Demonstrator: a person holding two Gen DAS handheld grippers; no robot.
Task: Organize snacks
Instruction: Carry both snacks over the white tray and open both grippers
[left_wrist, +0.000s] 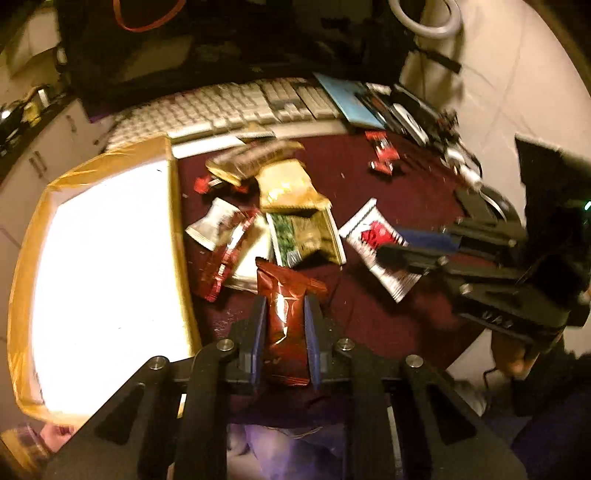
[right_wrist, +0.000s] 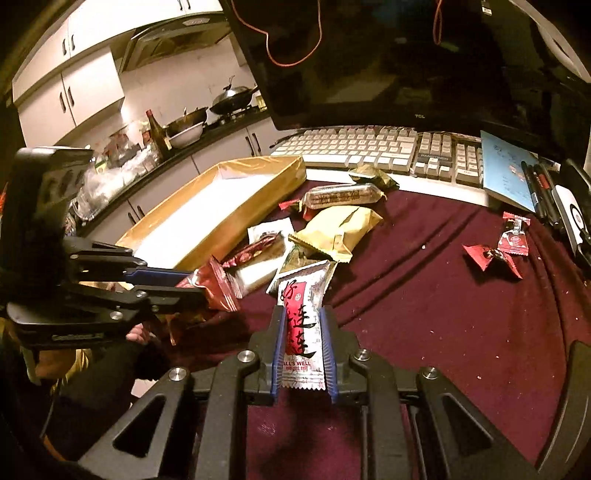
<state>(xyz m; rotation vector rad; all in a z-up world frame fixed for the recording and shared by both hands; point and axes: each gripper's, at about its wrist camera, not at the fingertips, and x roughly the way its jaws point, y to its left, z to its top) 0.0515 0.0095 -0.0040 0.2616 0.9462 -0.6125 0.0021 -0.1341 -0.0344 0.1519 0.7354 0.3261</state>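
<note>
Your left gripper (left_wrist: 284, 306) is clamped on a dark red snack packet (left_wrist: 286, 325), its blue pads pressing both long sides, with the packet's top sticking out toward 12 o'clock over the maroon cloth (left_wrist: 406, 177). From the right wrist camera you see that same gripper (right_wrist: 195, 286) at 9 o'clock, with the red packet (right_wrist: 212, 284) crumpled between its fingers.

Your right gripper (right_wrist: 303, 314) is gripping a white packet with a red label (right_wrist: 301, 332); the words "ALL'S WELL" show near its lower end. In the left wrist view this gripper (left_wrist: 391, 245) comes in from 3 o'clock, and the white packet (left_wrist: 376, 254) lies slanted under its tips.

The rest of the snacks sit in a loose pile at the centre of the cloth: a gold packet (left_wrist: 291, 188), a green-and-white packet (left_wrist: 306, 236), a long brown bar (left_wrist: 255, 157) at 12 o'clock of the pile, and a small white sachet (left_wrist: 212, 227) at its 9 o'clock edge. Two small red candies (right_wrist: 495, 247) lie well apart from the pile, toward 2 o'clock in the right wrist view.

The yellow-walled box (left_wrist: 177, 206) with a white floor sits just beside the pile at 9 o'clock. A keyboard (right_wrist: 369, 147) runs along the far edge, under a dark monitor (right_wrist: 388, 62).
</note>
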